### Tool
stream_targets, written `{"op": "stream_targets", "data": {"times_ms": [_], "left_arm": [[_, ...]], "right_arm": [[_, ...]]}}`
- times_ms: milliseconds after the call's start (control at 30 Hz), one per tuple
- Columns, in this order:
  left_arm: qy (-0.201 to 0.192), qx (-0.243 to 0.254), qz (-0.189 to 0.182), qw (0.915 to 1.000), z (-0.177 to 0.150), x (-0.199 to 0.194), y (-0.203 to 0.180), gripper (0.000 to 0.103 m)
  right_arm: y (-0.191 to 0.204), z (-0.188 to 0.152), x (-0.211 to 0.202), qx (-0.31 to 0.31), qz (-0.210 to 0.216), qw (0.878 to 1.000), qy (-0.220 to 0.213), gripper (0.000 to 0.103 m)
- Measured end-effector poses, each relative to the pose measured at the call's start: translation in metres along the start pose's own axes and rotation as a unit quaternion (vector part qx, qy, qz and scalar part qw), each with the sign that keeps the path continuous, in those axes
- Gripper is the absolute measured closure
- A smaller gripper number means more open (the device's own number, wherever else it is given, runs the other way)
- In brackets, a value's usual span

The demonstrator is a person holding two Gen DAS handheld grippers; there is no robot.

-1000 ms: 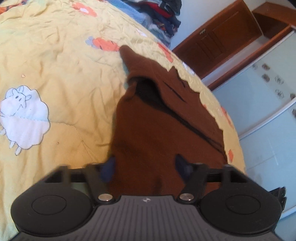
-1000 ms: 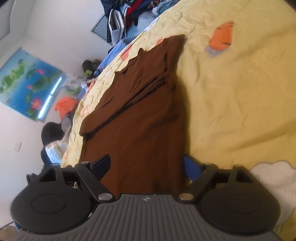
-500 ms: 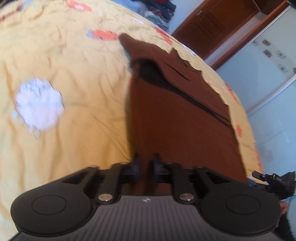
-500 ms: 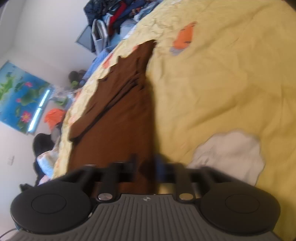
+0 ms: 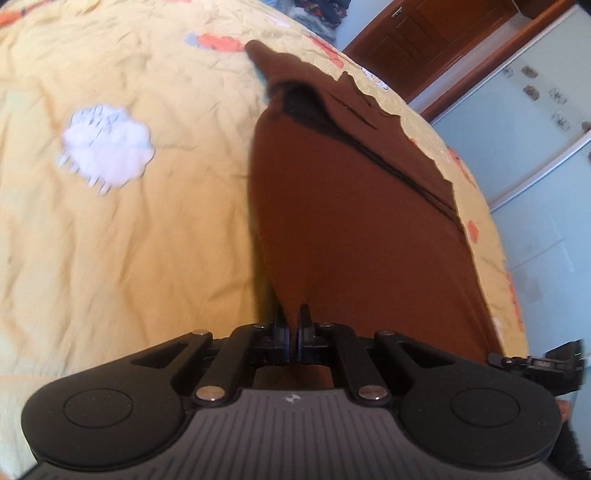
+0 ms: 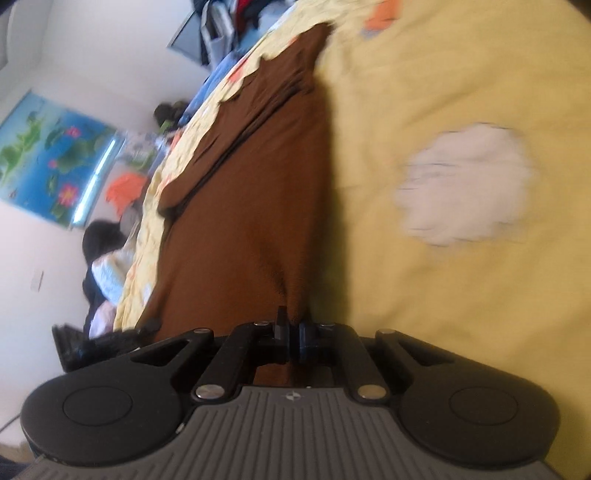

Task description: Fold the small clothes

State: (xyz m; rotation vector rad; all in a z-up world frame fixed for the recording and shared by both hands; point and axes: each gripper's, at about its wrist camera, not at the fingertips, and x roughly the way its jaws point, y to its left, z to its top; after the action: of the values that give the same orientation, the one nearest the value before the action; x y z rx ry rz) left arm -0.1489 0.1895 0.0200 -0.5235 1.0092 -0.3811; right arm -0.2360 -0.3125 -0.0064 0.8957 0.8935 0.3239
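A brown garment (image 5: 351, 206) lies stretched along a yellow quilt (image 5: 129, 229), with a sleeve folded over its body. My left gripper (image 5: 293, 321) is shut on the garment's near edge, cloth pinched up between its pads. In the right wrist view the same brown garment (image 6: 251, 206) runs away from me, and my right gripper (image 6: 291, 325) is shut on its other near corner, the fabric pulled into a small ridge. The tip of the other gripper (image 5: 543, 363) shows at the lower right of the left wrist view.
The quilt carries a white sheep print (image 5: 107, 146) and orange prints (image 5: 218, 42). A pile of clothes (image 6: 236, 18) lies past the bed's far end. A wooden door (image 5: 424, 33) and pale wardrobe panels (image 5: 535, 140) stand to one side, a wall poster (image 6: 51, 162) to the other.
Both grippers went from open around the garment's near edge to shut on it, and each has slid sideways, lifting the cloth into a pinch.
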Motion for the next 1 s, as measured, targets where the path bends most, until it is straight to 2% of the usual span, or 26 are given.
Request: {"op": "stream_targets", "data": {"times_ms": [67,100,133,167,200,233,267,300,333,367,400,433,467,533,633,733,767,833,867,900,933,967,1000], "left_arm": [[0.012,-0.01,-0.022,0.9996,-0.006,0.0,0.001,0.099],[0.028,-0.018,-0.039,0.9987,-0.01,0.001,0.001,0.094],[0.049,-0.031,-0.061,0.9965,-0.015,0.004,0.001,0.089],[0.058,-0.04,-0.086,0.9938,-0.021,0.006,0.0,0.076],[0.056,-0.044,-0.102,0.9922,-0.027,0.004,-0.001,0.062],[0.053,-0.043,-0.113,0.9912,-0.031,0.002,-0.003,0.055],[0.054,-0.043,-0.119,0.9905,-0.034,0.002,-0.005,0.049],[0.055,-0.041,-0.119,0.9905,-0.037,0.001,-0.007,0.05],[0.055,-0.039,-0.118,0.9907,-0.039,0.002,-0.008,0.058],[0.057,-0.036,-0.108,0.9919,-0.04,0.002,-0.009,0.071],[0.065,-0.031,-0.087,0.9936,-0.041,0.004,-0.009,0.095],[0.068,-0.032,-0.082,0.9938,-0.043,0.003,-0.005,0.096],[0.064,-0.034,-0.081,0.9941,-0.045,-0.002,-0.002,0.096],[0.053,-0.015,-0.055,0.997,-0.047,-0.015,-0.003,0.096],[0.055,-0.004,-0.047,0.9974,-0.05,-0.02,0.001,0.097],[0.065,0.014,-0.042,0.9969,-0.048,-0.028,0.001,0.095],[0.056,0.026,-0.03,0.9976,-0.043,-0.034,-0.001,0.095],[0.02,0.05,0.001,0.9986,-0.028,-0.054,-0.004,0.092],[-0.004,0.068,0.022,0.9975,-0.017,-0.06,-0.011,0.09],[-0.034,0.089,0.051,0.9942,-0.006,-0.062,-0.022,0.083],[-0.064,0.11,0.078,0.9888,0.005,-0.059,-0.036,0.072],[-0.093,0.134,0.098,0.9818,0.014,-0.051,-0.053,0.065],[-0.117,0.155,0.11,0.9748,0.021,-0.038,-0.071,0.052]], "right_arm": [[-0.002,-0.004,0.002,0.01,0.003,1.0,-0.006,0.095],[0.001,-0.006,0.002,0.016,0.01,1.0,-0.002,0.084],[0.004,-0.007,0.002,0.017,0.023,1.0,0.003,0.064],[0.007,-0.011,-0.001,0.013,0.042,0.999,0.006,0.05],[0.012,-0.014,-0.003,0.004,0.057,0.998,0.01,0.029],[0.018,-0.017,-0.003,-0.006,0.057,0.998,0.019,0.019],[0.021,-0.02,-0.003,-0.014,0.051,0.998,0.028,0.019],[0.025,-0.024,-0.001,-0.019,0.051,0.998,0.036,0.019],[0.027,-0.026,0.002,-0.019,0.052,0.997,0.044,0.025],[0.03,-0.026,0.005,-0.022,0.043,0.997,0.053,0.035],[0.03,-0.027,0.01,-0.025,0.026,0.997,0.065,0.068],[0.028,-0.028,0.013,-0.031,0.008,0.997,0.073,0.088],[0.025,-0.029,0.01,-0.036,0.008,0.997,0.069,0.091],[0.019,-0.03,0.0,-0.028,0.01,0.998,0.059,0.091],[0.004,-0.035,-0.016,-0.015,0.01,0.999,0.042,0.095],[0.005,-0.034,-0.013,-0.013,0.008,0.999,0.043,0.096],[0.009,-0.032,-0.013,-0.014,0.002,0.999,0.044,0.092],[0.02,-0.02,-0.019,-0.026,-0.012,0.999,0.017,0.06],[0.029,-0.01,-0.023,-0.039,-0.021,0.999,-0.016,0.05],[0.04,-0.001,-0.023,-0.059,-0.036,0.996,-0.051,0.033],[0.054,0.011,-0.018,-0.083,-0.055,0.992,-0.081,0.028],[0.068,0.022,-0.006,-0.108,-0.072,0.986,-0.1,0.028],[0.083,0.033,0.009,-0.134,-0.09,0.98,-0.116,0.029]]}}
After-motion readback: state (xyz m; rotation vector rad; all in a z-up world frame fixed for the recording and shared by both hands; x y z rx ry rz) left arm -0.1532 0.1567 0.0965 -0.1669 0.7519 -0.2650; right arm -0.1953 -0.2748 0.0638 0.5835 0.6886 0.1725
